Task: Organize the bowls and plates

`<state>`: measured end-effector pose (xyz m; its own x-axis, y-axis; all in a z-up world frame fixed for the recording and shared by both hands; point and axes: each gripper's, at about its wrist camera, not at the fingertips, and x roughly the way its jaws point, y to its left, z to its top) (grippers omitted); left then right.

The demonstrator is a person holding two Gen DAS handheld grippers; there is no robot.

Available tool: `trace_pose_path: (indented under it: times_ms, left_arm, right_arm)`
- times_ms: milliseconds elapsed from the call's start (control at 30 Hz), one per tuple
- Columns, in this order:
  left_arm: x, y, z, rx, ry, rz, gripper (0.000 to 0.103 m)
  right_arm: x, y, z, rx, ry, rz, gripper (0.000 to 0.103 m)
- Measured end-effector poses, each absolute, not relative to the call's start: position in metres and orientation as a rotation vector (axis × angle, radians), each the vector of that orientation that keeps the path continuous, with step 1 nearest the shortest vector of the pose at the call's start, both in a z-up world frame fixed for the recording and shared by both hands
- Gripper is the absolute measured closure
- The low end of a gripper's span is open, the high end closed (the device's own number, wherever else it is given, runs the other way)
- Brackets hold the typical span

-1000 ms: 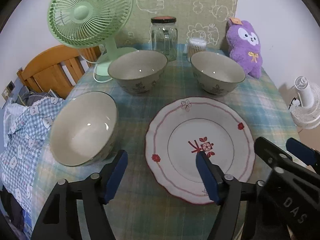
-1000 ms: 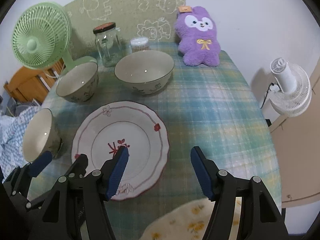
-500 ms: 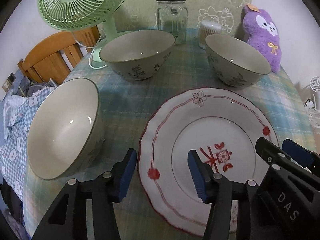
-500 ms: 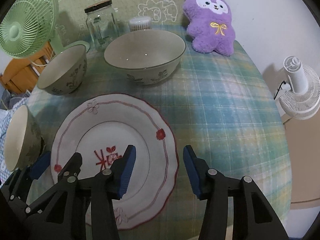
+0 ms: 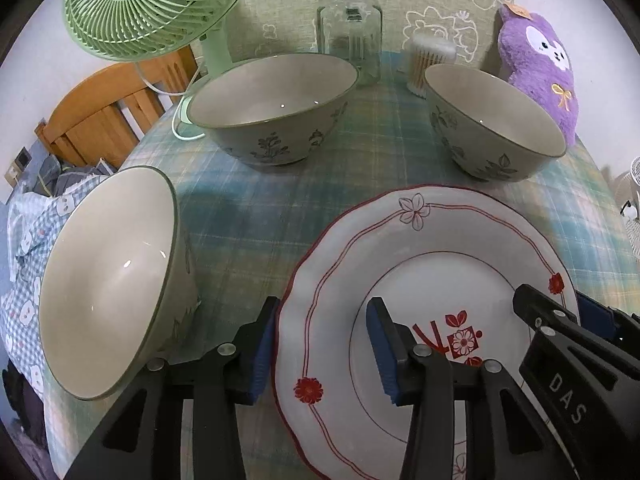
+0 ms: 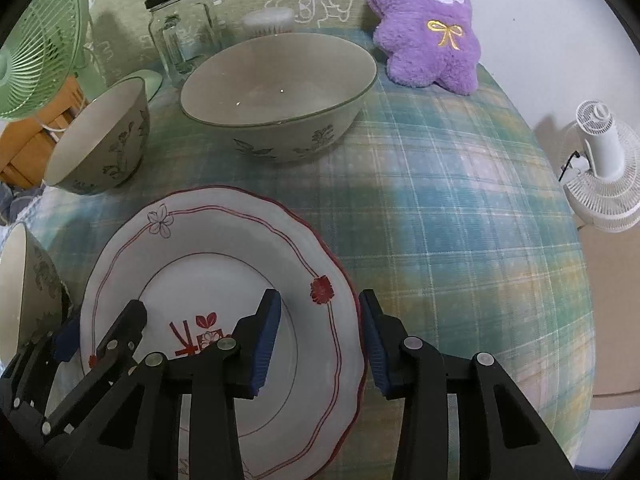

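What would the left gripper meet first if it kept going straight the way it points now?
Probably the plate's left rim, which the open left gripper already straddles. Beyond it stands the middle floral bowl, though depth is unclear.

I count one white plate (image 5: 420, 280), scalloped, red-rimmed with red flower motifs, lying flat on the near part of the table. I also count three upright, empty grey-green bowls with leaf prints: near-left bowl (image 5: 108, 280) beside the plate, far-left bowl (image 5: 276, 108) and far-right bowl (image 5: 496, 120) behind it, all apart.
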<state>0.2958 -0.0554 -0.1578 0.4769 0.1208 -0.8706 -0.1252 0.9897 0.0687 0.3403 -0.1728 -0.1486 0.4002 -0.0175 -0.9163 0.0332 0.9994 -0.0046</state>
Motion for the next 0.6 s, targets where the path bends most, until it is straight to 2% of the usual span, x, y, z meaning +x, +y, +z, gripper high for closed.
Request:
trace_pose_path:
  times_ms: [600]
  left_arm:
    - [0.27,-0.051,-0.129,-0.013,1.051,0.088,0.059]
  right_arm:
    - [0.307,-0.167,-0.117,0.019,1.125,-0.103,0.058]
